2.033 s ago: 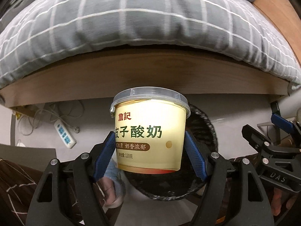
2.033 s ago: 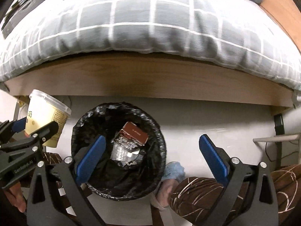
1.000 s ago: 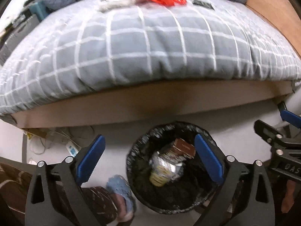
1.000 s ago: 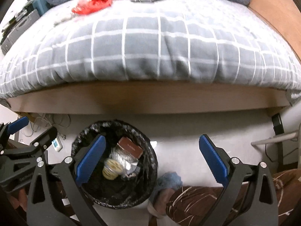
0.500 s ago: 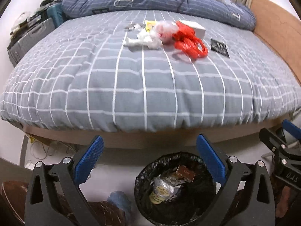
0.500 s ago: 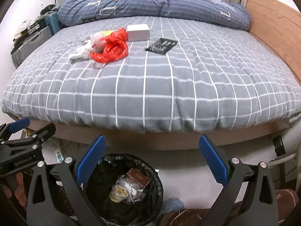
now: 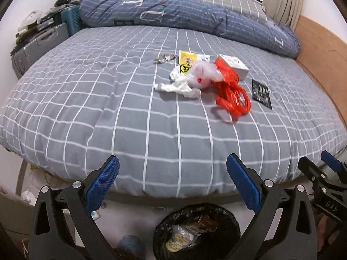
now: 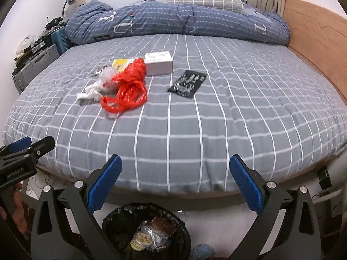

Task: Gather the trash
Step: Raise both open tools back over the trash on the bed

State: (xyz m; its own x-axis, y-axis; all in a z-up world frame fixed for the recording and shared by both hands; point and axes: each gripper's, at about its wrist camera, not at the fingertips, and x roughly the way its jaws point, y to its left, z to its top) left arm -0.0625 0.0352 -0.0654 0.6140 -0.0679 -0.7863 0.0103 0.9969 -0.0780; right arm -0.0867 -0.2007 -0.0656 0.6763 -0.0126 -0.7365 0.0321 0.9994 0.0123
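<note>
Near the bed's foot, the trash bin point(image 7: 196, 234) stands upright, mouth up; left gripper point(image 7: 172, 186) and right gripper point(image 8: 175, 184) both gape wide, empty, while a red bag point(image 8: 128, 88) lies far-left

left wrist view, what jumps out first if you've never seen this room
The bright red plastic bag crumpled mid-bed on the grey checked bedspread grabs the eye, lying among white tissue, a yellow wrapper and a white box. Below the bed's edge stands a black-lined trash bin that holds rubbish, framed by the open left tool.
</note>
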